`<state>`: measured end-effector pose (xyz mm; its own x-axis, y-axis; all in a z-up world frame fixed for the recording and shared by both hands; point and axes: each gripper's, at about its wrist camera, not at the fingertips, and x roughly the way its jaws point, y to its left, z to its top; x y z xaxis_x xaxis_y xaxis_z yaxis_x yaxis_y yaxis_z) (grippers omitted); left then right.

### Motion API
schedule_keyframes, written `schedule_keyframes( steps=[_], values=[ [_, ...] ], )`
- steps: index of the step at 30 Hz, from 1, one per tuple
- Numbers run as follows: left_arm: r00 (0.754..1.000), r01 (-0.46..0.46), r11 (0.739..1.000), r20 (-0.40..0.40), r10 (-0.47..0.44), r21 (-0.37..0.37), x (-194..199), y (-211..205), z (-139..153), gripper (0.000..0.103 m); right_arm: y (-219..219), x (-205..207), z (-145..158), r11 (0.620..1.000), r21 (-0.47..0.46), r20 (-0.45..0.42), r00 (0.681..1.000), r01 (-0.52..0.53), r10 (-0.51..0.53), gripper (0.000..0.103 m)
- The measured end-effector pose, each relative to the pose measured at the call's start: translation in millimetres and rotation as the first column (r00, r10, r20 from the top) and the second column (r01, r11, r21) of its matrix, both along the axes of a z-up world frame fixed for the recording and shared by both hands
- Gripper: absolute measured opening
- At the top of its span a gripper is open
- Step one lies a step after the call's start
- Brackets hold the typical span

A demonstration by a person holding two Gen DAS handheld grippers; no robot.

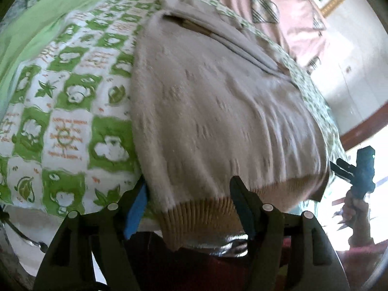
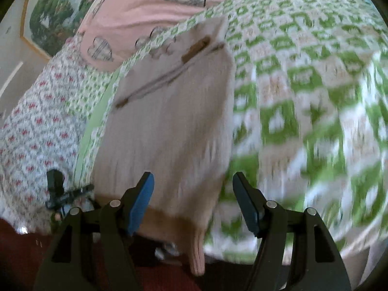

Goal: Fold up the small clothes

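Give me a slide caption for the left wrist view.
Open left hand-held gripper at the ribbed hem of a beige knit sweater lying on a green-checked bedspread.

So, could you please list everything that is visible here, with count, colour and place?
sweater: one, beige knit with tan ribbed hem, flat on the bed, hem hanging over the near edge
bed cover: one, green and white checked, under the sweater
pink fabric: one, pink with heart outlines, behind the sweater
framed picture: one, green landscape, on the wall
left gripper: one, black with blue pads, open at the hem
right gripper: one, black with blue pads, open at the hem
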<state>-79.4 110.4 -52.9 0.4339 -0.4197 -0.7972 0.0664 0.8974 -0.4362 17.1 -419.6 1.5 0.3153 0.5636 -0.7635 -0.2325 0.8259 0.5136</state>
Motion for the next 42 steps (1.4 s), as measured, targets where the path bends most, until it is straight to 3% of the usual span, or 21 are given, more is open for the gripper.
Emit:
schedule_keyframes(
  steps=[6,11,14,15,16,18,19,20,24,28,32,36,42],
  values=[
    [0.997,0.075,0.997,-0.025,-0.076,-0.027,-7.5,-5.8,-7.6,0.064,10.7,-19.4,-12.0,0.993,0.051,-0.027,0.994,-0.108,0.110,0.069],
    [0.995,0.095,0.995,-0.037,-0.096,-0.036,-4.7,-11.9,-15.3,0.056,26.5,-24.2,-21.2,0.978,0.096,-0.030,0.981,-0.188,0.191,0.067],
    [0.995,0.086,0.994,-0.037,-0.088,-0.071,-4.7,-4.3,-18.0,0.050,30.8,-22.1,-27.9,0.978,0.087,-0.040,0.981,-0.188,0.192,0.046],
    [0.996,0.082,0.994,-0.037,-0.085,-0.073,-5.1,-2.1,-19.2,0.047,30.2,-22.0,-29.8,0.981,0.073,-0.042,0.982,-0.182,0.185,0.034],
    [0.996,0.082,0.994,-0.036,-0.084,-0.070,-5.4,-0.5,-19.9,0.040,30.5,-21.5,-30.0,0.982,0.065,-0.043,0.983,-0.175,0.178,0.022],
    [0.997,0.071,0.996,-0.039,-0.073,-0.049,-5.8,2.5,-21.4,0.022,27.4,-21.8,-30.8,0.986,0.058,-0.042,0.986,-0.157,0.159,0.011],
    [0.996,0.071,0.996,-0.041,-0.074,-0.056,-6.5,4.7,-22.1,0.010,24.9,-22.1,-30.5,0.986,0.067,-0.042,0.987,-0.153,0.156,0.010],
    [0.996,0.074,0.995,-0.040,-0.077,-0.064,-7.0,5.8,-22.1,0.008,24.2,-23.2,-29.4,0.985,0.078,-0.036,0.987,-0.152,0.155,0.010],
    [0.996,0.089,0.994,-0.003,-0.090,-0.067,-12.1,4.7,-12.2,0.007,20.4,-25.5,-23.1,0.982,0.115,-0.014,0.989,-0.147,0.150,0.009],
    [0.997,0.066,0.991,0.046,-0.061,-0.117,-10.6,10.1,6.4,0.006,17.0,-23.0,-8.7,0.972,0.193,0.022,0.991,-0.133,0.131,0.009],
    [0.990,0.046,0.989,0.139,-0.026,-0.139,-3.4,14.0,40.2,0.006,15.3,-13.5,14.4,0.954,0.276,0.085,0.992,-0.118,0.098,0.009],
    [0.969,0.016,0.988,0.247,0.023,-0.155,14.6,20.4,77.2,0.006,16.0,6.0,39.3,0.942,0.316,0.159,0.985,-0.111,0.063,0.009],
    [0.921,-0.022,0.976,0.376,0.105,-0.217,72.5,31.0,119.8,0.006,18.8,62.3,75.4,0.927,0.366,0.267,0.964,-0.085,-0.017,0.009]
  ],
)
